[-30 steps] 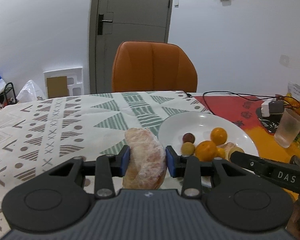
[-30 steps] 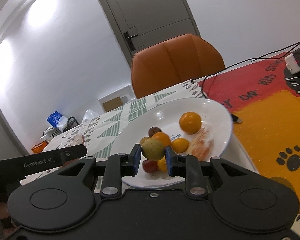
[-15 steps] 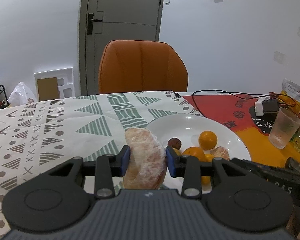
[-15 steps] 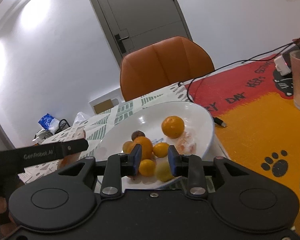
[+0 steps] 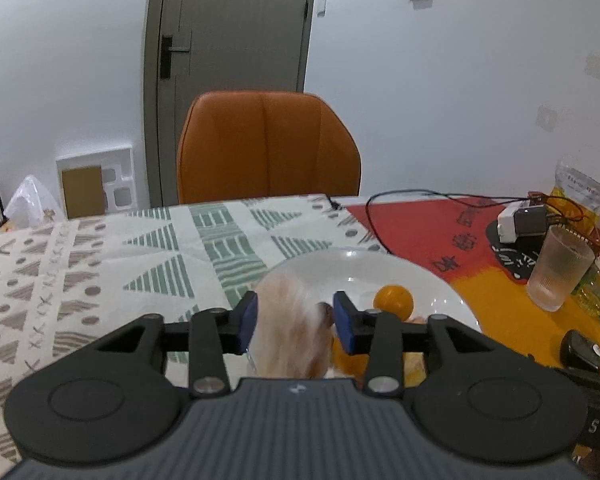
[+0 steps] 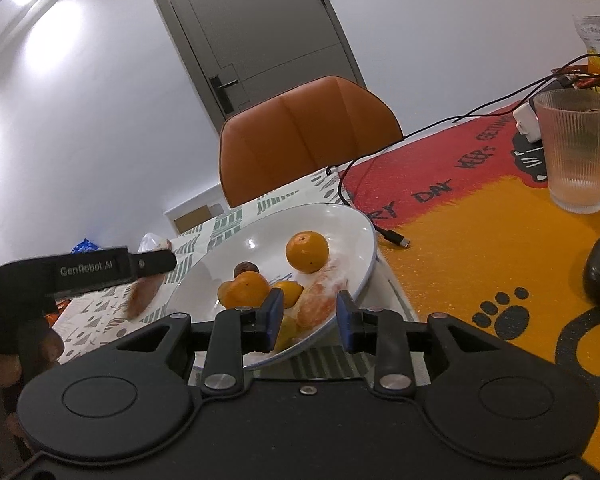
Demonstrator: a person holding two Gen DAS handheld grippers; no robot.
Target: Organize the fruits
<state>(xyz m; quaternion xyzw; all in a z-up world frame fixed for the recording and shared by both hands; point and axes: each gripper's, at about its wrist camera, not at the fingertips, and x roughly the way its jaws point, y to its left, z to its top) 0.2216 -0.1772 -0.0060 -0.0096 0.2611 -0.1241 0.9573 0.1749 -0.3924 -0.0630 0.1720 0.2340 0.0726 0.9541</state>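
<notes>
We hold the left tongs (image 5: 294, 322) just over the near left edge of the white plate (image 5: 380, 268). A big peeled piece of fruit (image 5: 288, 332) sits between the blue pads, and it looks blurry. A moment ago the pads squeezed it tight. Now the jaws are opening, and we see a gap between the fruit and the right pad. So we think the fruit is slipping out and dropping toward the plate. In the right view it shows as a blurred streak (image 6: 144, 294) just left of the plate, under the black arm of the left tongs.

The right tongs (image 6: 308, 316) hang over the near edge of the plate (image 6: 352, 236). A second ago they held a small green fruit. Now nothing is between them and the jaws stand apart. That little fruit has gone down among the others, but we cannot pick it out for sure.

On the plate we see a round orange (image 6: 307, 251) near the middle, a small dark fruit (image 6: 246, 269) to its left, another orange (image 6: 246, 289) closer to us, and a peeled orange piece (image 6: 320, 300) at the near edge. A glass cup (image 6: 576, 152) stands well to the right of the plate on the desk.

We think almost all the fruit is together on the plate now. The big piece may land on the edge, so we watch it.
</notes>
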